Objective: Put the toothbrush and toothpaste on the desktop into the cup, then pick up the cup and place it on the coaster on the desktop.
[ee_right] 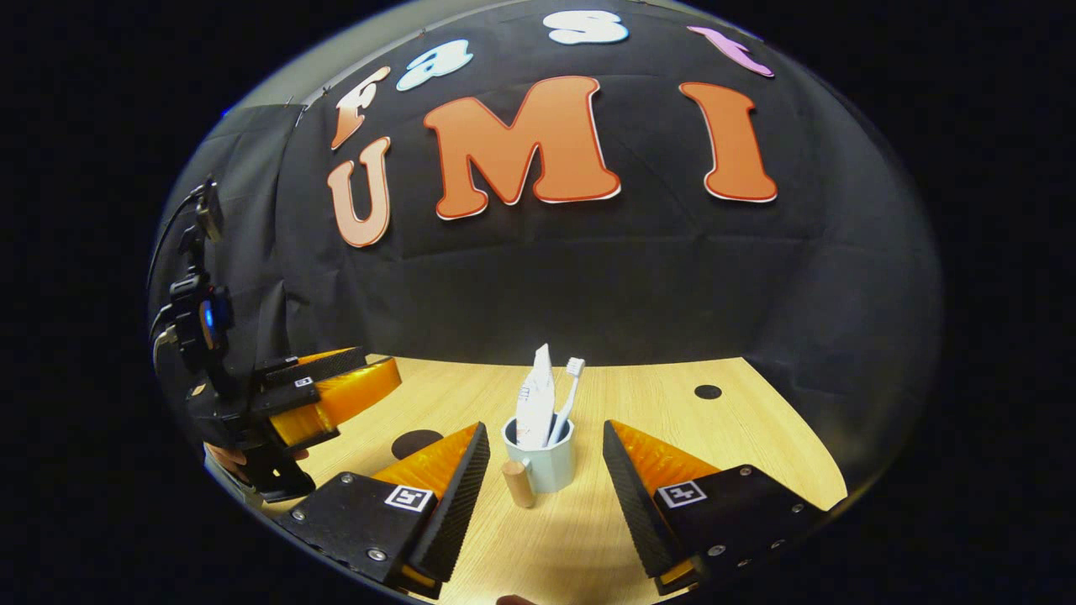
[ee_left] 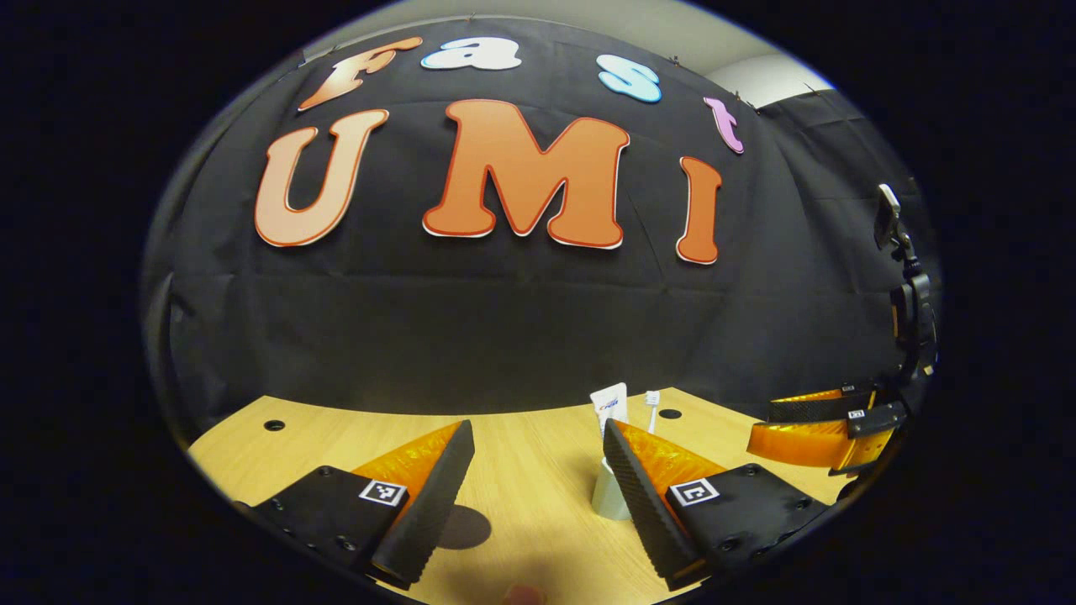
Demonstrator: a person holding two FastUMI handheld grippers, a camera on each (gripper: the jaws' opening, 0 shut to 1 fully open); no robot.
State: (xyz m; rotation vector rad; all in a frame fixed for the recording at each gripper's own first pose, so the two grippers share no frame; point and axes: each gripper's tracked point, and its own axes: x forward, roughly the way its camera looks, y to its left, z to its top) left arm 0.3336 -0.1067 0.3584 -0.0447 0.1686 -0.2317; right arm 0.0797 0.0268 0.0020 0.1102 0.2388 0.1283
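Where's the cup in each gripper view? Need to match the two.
Left gripper view: cup low, right of centre, partly hidden behind that gripper's own right finger.
Right gripper view: cup low centre, in the gap between the open jaws, apart from both.
Shared landmark: the toothpaste and toothbrush standing in the cup.

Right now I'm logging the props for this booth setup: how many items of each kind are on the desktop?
Cups: 1
Toothbrushes: 1, standing in the cup
Toothpaste tubes: 1, standing in the cup
Coasters: 1, dark and round, bare
Total: 4
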